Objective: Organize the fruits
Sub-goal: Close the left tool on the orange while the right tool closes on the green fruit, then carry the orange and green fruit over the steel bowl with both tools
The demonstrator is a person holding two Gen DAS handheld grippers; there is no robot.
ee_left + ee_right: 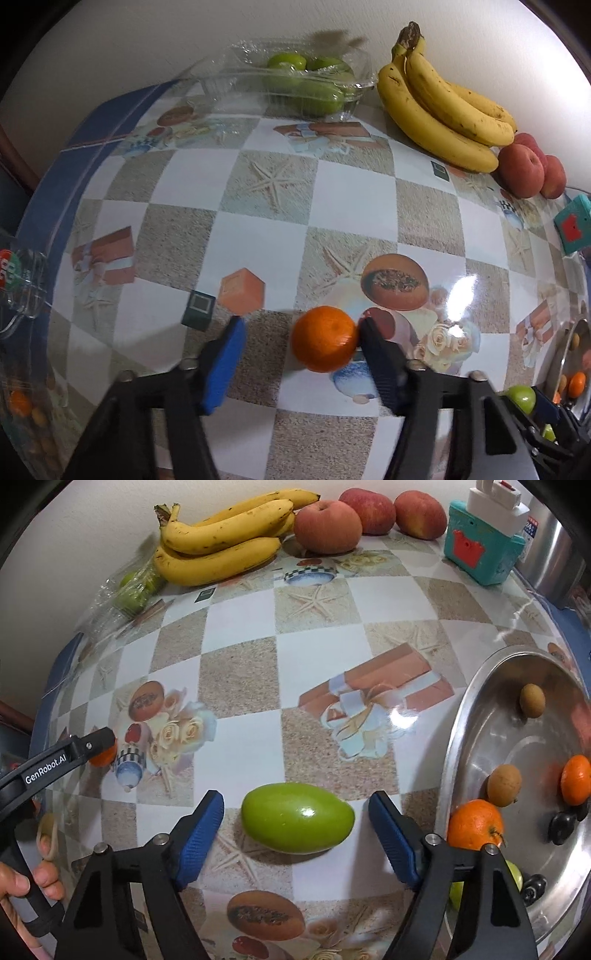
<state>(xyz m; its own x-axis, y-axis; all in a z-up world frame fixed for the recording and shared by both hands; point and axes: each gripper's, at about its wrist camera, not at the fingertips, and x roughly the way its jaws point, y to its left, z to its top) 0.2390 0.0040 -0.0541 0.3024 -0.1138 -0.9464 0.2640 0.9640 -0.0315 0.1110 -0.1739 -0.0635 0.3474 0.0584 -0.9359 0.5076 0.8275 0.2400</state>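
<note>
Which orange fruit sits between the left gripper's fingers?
The tangerine alone on the tablecloth, touching one finger of the open left gripper. The other two orange ones lie in the metal tray.

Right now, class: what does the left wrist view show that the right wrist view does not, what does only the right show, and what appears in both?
Only the left wrist view shows the clear tray as an open container of green fruit, and a bare gap between the left gripper pad and the orange.

Only the right wrist view shows the metal bowl interior and the right gripper open around the green fruit.

Both show the bananas, apples, teal toy and checked tablecloth.
</note>
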